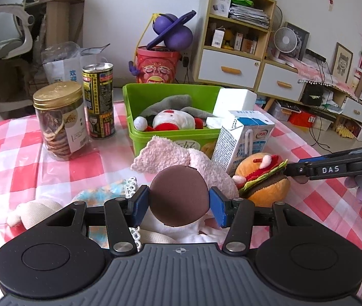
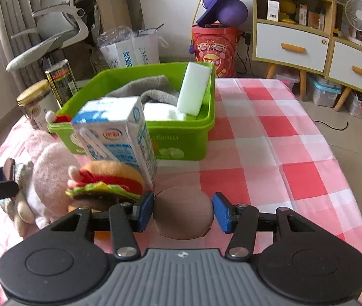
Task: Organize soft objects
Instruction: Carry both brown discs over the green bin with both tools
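- Left wrist view: the left gripper (image 1: 178,205) hangs over a pink plush toy (image 1: 181,158) on the checked tablecloth (image 1: 15,153); its blue fingers (image 1: 140,204) stand apart, and a brown round pad shows between them. Whether they touch the toy I cannot tell.
- Just right of the pink toy lies a plush hamburger (image 1: 262,178), touching a milk carton (image 1: 244,137) behind it.
- Behind these stands a green bin (image 1: 140,97) holding a gray cloth, a red-and-white Santa plush (image 1: 173,119) and a white foam block (image 1: 234,99).
- A cookie jar (image 1: 58,119) and a tall can (image 1: 99,99) stand left of the bin.
- Right wrist view: the right gripper (image 2: 183,213) is spread wide just beside the hamburger (image 2: 107,181), holding nothing.
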Demonstrator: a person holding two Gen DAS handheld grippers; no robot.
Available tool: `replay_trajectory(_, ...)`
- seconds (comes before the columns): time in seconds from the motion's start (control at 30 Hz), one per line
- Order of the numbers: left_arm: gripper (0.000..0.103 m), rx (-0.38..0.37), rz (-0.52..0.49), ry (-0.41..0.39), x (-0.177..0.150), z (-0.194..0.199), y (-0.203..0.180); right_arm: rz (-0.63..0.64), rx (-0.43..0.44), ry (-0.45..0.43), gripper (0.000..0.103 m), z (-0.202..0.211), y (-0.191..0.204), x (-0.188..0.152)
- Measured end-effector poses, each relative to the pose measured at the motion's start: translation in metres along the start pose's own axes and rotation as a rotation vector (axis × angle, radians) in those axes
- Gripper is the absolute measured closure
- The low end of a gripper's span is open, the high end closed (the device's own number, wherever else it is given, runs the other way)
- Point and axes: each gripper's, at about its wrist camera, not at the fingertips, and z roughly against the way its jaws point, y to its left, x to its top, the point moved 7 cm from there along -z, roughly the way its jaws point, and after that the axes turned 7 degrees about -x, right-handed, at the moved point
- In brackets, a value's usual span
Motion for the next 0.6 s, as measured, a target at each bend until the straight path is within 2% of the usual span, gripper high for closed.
replay_trajectory(0.2, 0.051, 0.006, 0.035, -0.018, 0.006, 0.008, 0.004, -0.041, 0.015, -0.031, 0.078, 0.014, -0.003, 0.011)
replay_trajectory(0.6, 0.051, 0.019, 0.117, -0.047, 0.019, 0.011, 0.01, -0.17, 0.099, -0.099, 0.078, 0.04, -0.007, 0.039)
